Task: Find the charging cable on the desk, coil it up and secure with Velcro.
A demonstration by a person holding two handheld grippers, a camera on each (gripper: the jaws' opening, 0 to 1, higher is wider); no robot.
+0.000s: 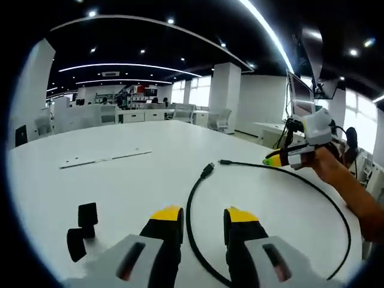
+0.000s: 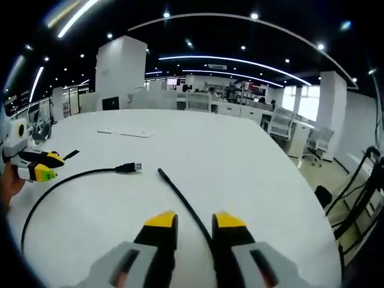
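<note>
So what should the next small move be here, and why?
Probably close the left gripper on the cable. The cable lies uncoiled on the table, running between the left gripper's open jaws, both ends free. The right gripper is also open with the cable between its jaws, so either could grip first to start a loop.

White desk (image 1: 120,180) — office chairs (image 2: 282,123) behind — monitor (image 1: 300,96)
</note>
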